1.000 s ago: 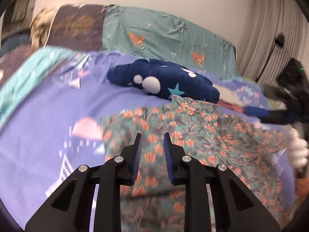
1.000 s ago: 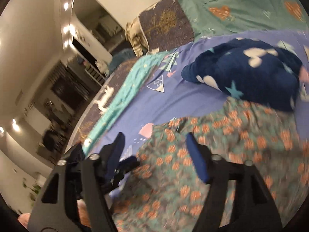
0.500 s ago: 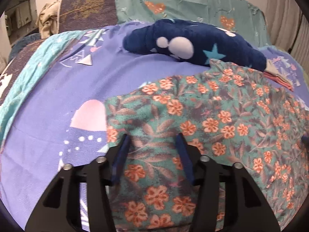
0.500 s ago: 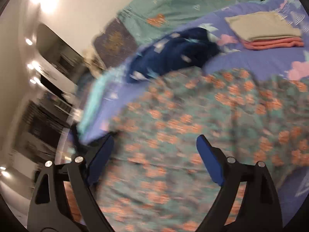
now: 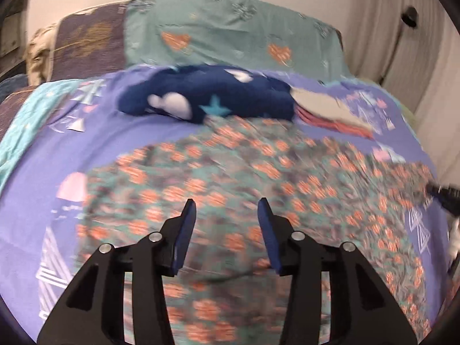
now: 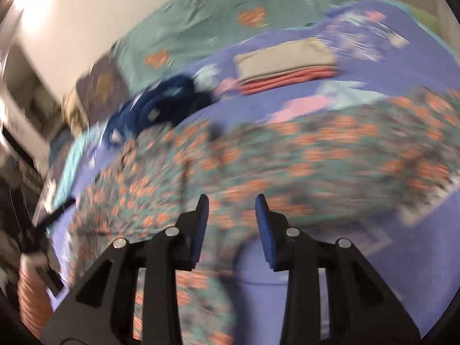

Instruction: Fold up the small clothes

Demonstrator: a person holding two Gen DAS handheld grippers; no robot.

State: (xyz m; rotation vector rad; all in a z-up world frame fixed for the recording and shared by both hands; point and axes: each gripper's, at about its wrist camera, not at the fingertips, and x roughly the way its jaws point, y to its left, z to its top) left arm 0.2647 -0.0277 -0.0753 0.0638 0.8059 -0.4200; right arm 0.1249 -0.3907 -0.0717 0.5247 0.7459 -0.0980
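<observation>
A floral garment [image 5: 235, 172] lies spread over the purple bed sheet [image 5: 34, 189], beyond and beneath both pairs of fingers. The left gripper [image 5: 227, 215] hovers above its middle with fingers partly apart and closing a little, gripping nothing. The right gripper [image 6: 231, 215] points at the garment's near edge [image 6: 230, 230], its fingers closing with a moderate gap left; blur hides whether any cloth lies between them.
</observation>
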